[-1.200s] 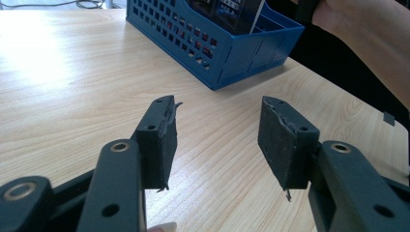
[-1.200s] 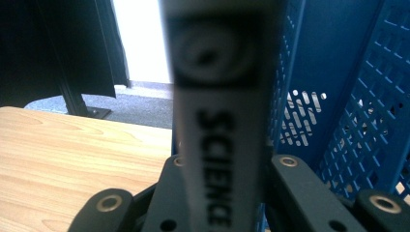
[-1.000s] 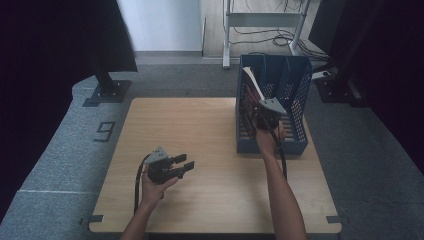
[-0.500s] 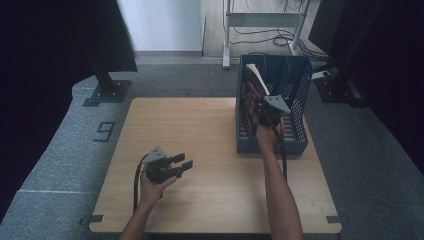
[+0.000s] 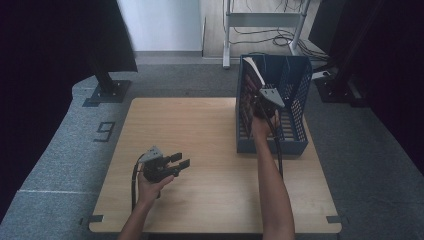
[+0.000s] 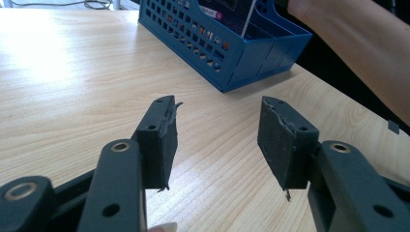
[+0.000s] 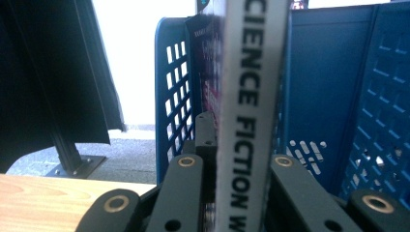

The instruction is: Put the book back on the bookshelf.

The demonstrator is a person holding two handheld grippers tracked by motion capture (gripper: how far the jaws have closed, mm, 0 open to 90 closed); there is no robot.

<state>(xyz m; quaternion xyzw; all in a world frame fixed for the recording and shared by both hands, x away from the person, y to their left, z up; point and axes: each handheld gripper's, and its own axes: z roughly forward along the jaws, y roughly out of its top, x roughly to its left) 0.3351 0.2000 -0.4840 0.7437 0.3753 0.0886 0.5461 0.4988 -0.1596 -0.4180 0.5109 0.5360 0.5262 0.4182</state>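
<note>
A book (image 7: 249,96) with a white spine that reads SCIENCE FICTION stands upright between the jaws of my right gripper (image 7: 239,140), which is shut on it. In the high view the right gripper (image 5: 265,100) holds this book (image 5: 252,75) over the left compartments of a blue perforated file rack (image 5: 295,145). The book leans to the left, its top above the rack's rim. My left gripper (image 5: 179,161) hovers low over the table's front left. Its jaws (image 6: 217,135) stand open with bare wood between them.
The rack (image 6: 227,63) stands at the right back of the wooden table (image 5: 200,125). A dark purple book (image 7: 205,63) sits in it beside the held one. Dark curtains, a stand's foot (image 5: 107,92) and a metal frame lie beyond the table.
My right gripper has shifted a little farther back and up over the rack with the book in it. The left gripper has stayed where it was.
</note>
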